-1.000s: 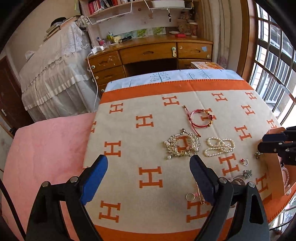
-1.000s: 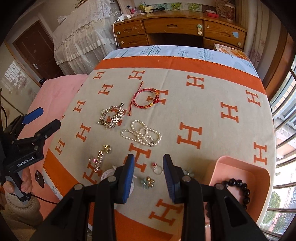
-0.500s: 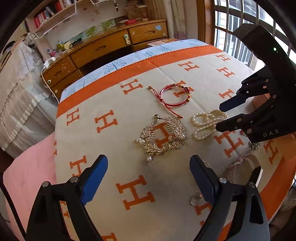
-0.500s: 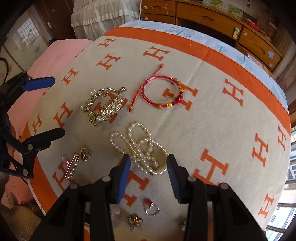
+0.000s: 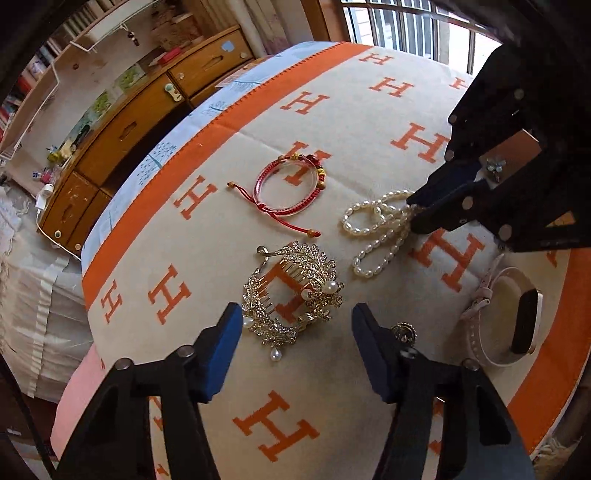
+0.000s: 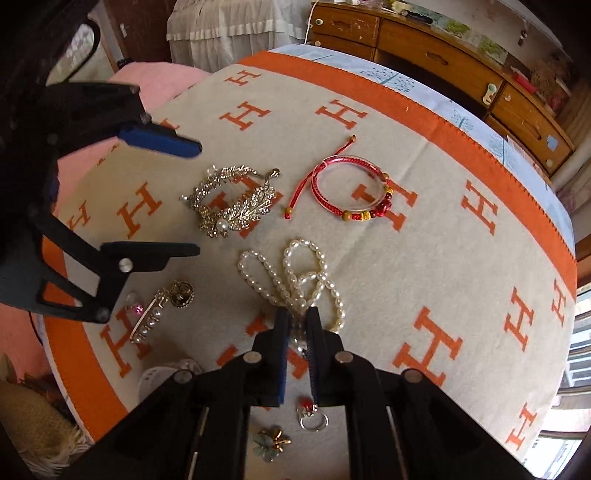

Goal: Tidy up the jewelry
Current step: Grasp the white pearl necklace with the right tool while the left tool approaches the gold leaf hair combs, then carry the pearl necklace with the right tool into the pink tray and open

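Closing since earlier, right gripper (image 6: 297, 325) pinches pearl necklace (image 6: 291, 273) on H-lettered blanket (image 6: 424, 258); left gripper (image 5: 297, 321) fingers wide.

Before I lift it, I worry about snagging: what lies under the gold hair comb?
Under the gold hair comb only the blanket shows, with an orange H visible through its open middle. Whatever lies directly beneath the metal leaves is covered. The left tool stands open around it.

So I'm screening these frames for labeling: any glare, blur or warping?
Left wrist view: blown-out window, strong fisheye bend in the blanket, jewelry sharp. Right wrist view: dark vignette corners, pearl necklace crisp, ring slightly soft.
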A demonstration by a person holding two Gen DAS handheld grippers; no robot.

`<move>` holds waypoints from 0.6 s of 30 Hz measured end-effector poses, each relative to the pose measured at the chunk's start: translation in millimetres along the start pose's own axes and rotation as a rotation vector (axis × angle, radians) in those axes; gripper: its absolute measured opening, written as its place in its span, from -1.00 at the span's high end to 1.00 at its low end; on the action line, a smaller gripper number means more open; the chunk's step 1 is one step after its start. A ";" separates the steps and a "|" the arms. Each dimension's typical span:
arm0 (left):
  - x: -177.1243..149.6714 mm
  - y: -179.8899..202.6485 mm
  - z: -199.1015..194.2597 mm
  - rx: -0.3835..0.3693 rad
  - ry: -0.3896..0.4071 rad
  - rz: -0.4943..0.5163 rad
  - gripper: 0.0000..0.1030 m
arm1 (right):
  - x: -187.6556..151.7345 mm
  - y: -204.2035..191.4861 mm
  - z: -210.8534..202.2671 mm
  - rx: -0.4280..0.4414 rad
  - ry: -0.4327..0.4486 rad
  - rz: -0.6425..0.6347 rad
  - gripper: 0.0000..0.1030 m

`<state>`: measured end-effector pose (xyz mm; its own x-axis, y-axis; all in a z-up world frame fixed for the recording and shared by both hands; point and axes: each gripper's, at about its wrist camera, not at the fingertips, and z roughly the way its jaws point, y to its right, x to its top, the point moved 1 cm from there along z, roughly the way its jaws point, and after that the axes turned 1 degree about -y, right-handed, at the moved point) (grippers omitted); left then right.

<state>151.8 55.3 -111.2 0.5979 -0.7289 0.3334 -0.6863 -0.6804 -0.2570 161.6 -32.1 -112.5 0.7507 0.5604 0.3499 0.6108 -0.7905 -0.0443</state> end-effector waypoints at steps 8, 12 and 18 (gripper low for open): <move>9.5 -5.5 18.4 -0.042 -0.070 0.044 -0.04 | -9.2 21.0 -42.5 0.111 0.133 0.151 0.83; 18.0 -2.2 20.8 -0.051 -0.096 0.077 0.16 | -13.8 30.9 -54.1 0.126 0.176 0.206 0.83; 28.0 -3.1 25.2 -0.075 -0.152 0.093 0.17 | -18.4 41.5 -56.7 0.138 0.189 0.245 0.83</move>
<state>181.1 35.1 -123.9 0.5822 -0.7953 0.1689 -0.7671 -0.6062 -0.2100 158.8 -89.2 -67.7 0.8276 0.2917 0.4795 0.4557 -0.8480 -0.2707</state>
